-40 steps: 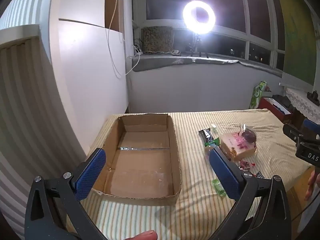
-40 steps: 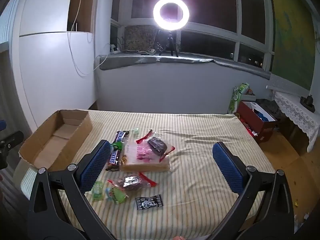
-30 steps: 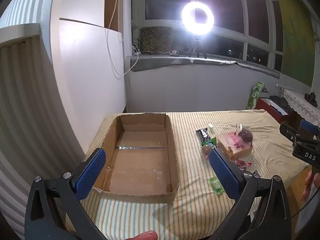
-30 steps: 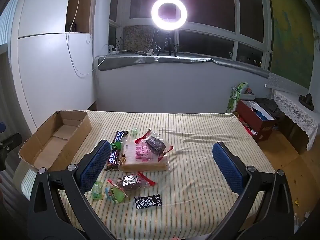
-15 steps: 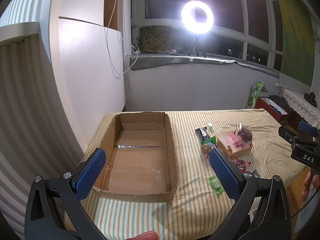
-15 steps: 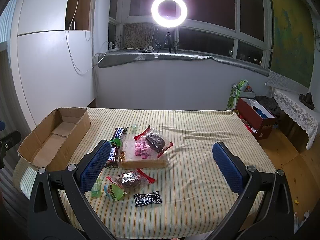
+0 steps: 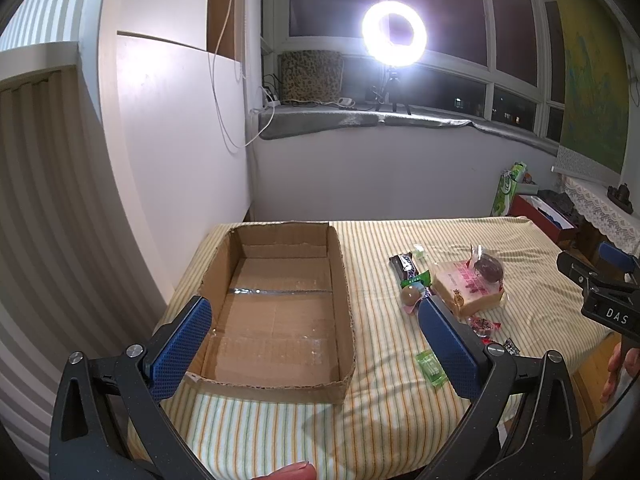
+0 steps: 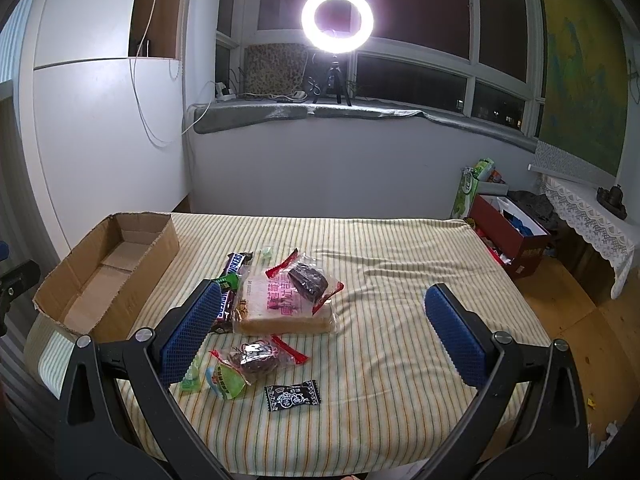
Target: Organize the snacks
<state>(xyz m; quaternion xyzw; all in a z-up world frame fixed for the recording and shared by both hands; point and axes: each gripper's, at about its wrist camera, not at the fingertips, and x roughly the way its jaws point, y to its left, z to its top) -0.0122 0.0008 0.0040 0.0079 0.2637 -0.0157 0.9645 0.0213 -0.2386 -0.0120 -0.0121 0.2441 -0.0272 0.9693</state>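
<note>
Hovering above the near left corner of the table [image 7: 384, 412], the left gripper [image 7: 316, 344] has its blue-padded jaws spread wide with nothing between them. From the left wrist view, the cardboard box [image 7: 276, 312] lies open and empty along the table's left edge, its long side running from the near edge toward the far one. To the right of the box, apart from it, the snacks sit in a loose cluster on the striped cloth: a dark chocolate bar [image 7: 404, 266], a small round brown sweet [image 7: 410, 296] just below it, and a wrapped bread slice [image 7: 468, 292] with a dark bun packet [image 7: 488, 268] lying on top. A green sachet [image 7: 430, 368] lies alone nearer the near edge. At the right border the other gripper's black body shows, with a hand [image 7: 620, 372] below it.

From the right wrist view, the right gripper [image 8: 320, 332] hangs over the near edge — jaws wide, holding nothing. The bread slice [image 8: 280, 308] sits mid-table, left of centre, the bun packet [image 8: 308, 278] on its far right corner, the chocolate bar [image 8: 232, 284] touching its left side. Nearer the near edge lie a red-ended packet [image 8: 256, 358], a green wrapped sweet [image 8: 226, 380] and a black sachet [image 8: 292, 396]. The cardboard box [image 8: 108, 272] stands at the left edge, well apart from the cluster. A ring light [image 8: 337, 21] glares on the windowsill behind.
</note>
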